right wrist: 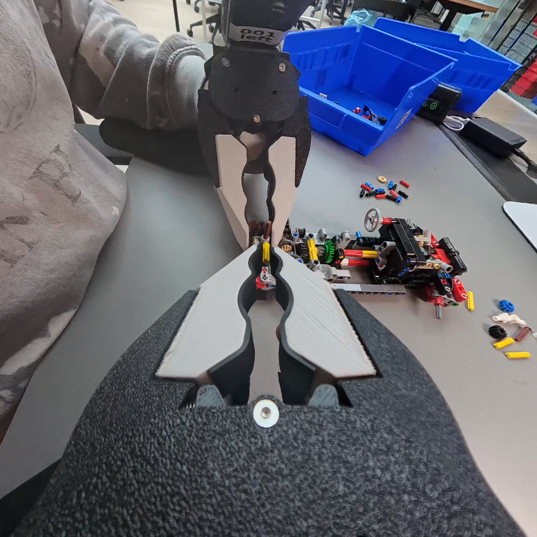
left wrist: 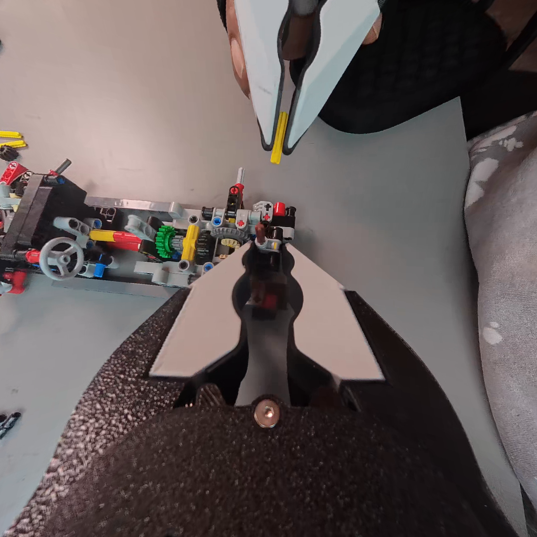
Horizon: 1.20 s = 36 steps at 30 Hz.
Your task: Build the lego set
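A long lego car chassis [left wrist: 145,238] with a grey steering wheel [left wrist: 62,258] and a green gear lies on the grey table [left wrist: 145,87]. My left gripper [left wrist: 268,247] is shut on its near end, around a small grey, brown and black cluster. My right gripper [left wrist: 277,149] comes in from above, shut on a short yellow axle [left wrist: 278,139] that pokes out past its tips, a little apart from the chassis. In the right wrist view my right gripper [right wrist: 265,247] holds the yellow axle [right wrist: 266,251] just before the left gripper [right wrist: 261,235] and the chassis [right wrist: 377,255].
Two blue bins [right wrist: 363,87] stand at the back with a few parts inside. Several loose pins [right wrist: 383,190] lie behind the chassis. Loose gears and yellow axles [right wrist: 508,345] lie to its right. A black power adapter [right wrist: 491,136] sits near the far edge. A person's grey sleeve [right wrist: 130,72] is at the left. Left tips to right tips: about 6 centimeters.
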### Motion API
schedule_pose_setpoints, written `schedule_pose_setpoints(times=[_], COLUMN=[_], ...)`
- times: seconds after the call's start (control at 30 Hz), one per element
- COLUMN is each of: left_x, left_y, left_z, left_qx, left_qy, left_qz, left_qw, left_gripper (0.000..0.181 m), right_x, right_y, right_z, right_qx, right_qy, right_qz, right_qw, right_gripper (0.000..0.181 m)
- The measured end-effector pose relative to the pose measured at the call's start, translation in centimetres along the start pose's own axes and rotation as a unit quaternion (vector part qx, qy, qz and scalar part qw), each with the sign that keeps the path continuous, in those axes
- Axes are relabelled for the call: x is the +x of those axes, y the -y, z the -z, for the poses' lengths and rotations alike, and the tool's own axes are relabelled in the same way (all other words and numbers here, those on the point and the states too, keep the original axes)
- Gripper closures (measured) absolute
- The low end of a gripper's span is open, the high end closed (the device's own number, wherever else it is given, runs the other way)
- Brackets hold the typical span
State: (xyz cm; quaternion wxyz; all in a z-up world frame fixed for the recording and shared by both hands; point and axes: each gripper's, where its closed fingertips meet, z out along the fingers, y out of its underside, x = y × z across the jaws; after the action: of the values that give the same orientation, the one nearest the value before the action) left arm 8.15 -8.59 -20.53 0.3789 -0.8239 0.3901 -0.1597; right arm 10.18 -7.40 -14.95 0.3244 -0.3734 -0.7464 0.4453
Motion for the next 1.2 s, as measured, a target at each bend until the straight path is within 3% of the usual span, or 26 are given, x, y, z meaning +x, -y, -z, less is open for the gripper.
schedule_pose_setpoints(times=[0.13, 0.3, 0.43, 1.2], left_x=[0.0, 0.2, 0.5, 1.6], left_y=[0.2, 3.7, 5.2, 5.8], left_z=[0.0, 1.8, 3.0, 3.5], left_qx=[0.005, 0.128, 0.184, 0.208], left_qy=[0.001, -0.024, -0.043, -0.068], left_qz=[-0.018, 0.018, 0.026, 0.04], left_qw=[1.0, 0.991, 0.982, 0.975], left_gripper=[0.167, 0.168, 0.168, 0.168], right_x=[0.2, -0.4, -0.1, -1.3], right_y=[0.2, 1.5, 2.9, 3.5], right_z=[0.4, 0.2, 0.5, 0.2], right_qx=[0.011, 0.028, 0.039, 0.011], right_qy=[-0.002, 0.019, 0.024, 0.042], right_qz=[-0.005, -0.018, -0.025, -0.005], right_qw=[1.0, 0.999, 0.999, 0.999], right_gripper=[0.18, 0.18, 0.18, 0.181])
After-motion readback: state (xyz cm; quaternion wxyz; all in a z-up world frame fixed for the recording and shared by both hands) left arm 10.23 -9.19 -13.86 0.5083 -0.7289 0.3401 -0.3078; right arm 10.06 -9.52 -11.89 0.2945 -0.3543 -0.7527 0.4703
